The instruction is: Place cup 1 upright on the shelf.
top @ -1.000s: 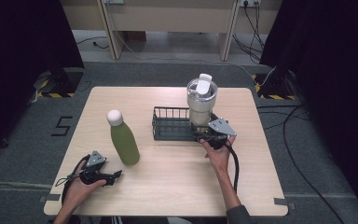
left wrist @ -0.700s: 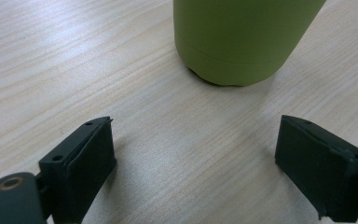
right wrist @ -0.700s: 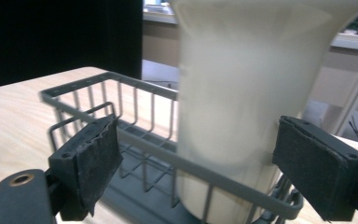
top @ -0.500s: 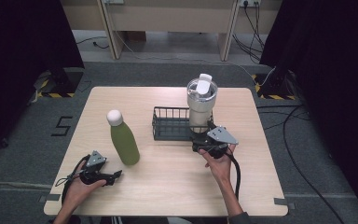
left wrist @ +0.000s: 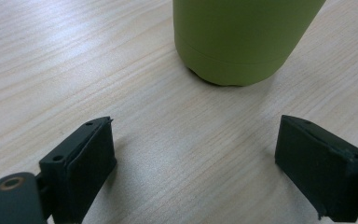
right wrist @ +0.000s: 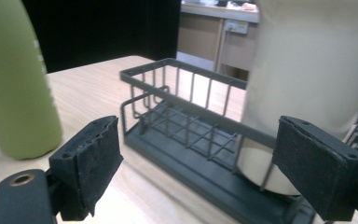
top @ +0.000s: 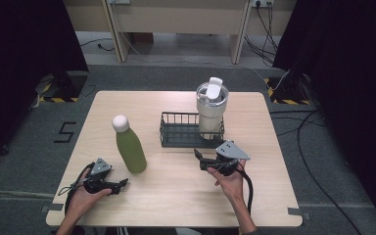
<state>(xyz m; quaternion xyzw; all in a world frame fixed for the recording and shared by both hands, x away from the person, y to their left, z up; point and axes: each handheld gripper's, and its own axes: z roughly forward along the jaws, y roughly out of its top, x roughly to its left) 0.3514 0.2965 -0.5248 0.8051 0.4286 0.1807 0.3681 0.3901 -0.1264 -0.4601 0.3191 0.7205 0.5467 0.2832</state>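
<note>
- The right claw [top: 199,158] sits just right of the middle of the high view, low over the table [top: 176,200], held by a hand that comes up from the bottom edge.
- Its jaws are spread wide and grip nothing; in the right gripper view the right claw [right wrist: 196,163] shows open air and basket wire between its two black pads.
- The wire basket [top: 178,138] stands just above that claw in the high view, dark grey, near but apart from the jaw tips.
- A cream tumbler [top: 211,110] with a clear lid stands upright in the right end of the basket; in the right gripper view the tumbler [right wrist: 312,70] rises at upper right behind the wire basket [right wrist: 177,116].
- The green bottle [top: 129,147] with a white cap stands upright on the table, left of the basket and well apart from it; in the right gripper view the bottle [right wrist: 16,84] takes up the left edge.
- The left claw [top: 122,184] lies at lower left of the high view, resting on the table under a hand, its tips pointing toward the bottle's foot.
- In the left gripper view the left claw [left wrist: 193,154] is spread wide and empty, with bare wood between the pads and the base of the green bottle [left wrist: 242,42] at top centre, near but not touching.
</note>
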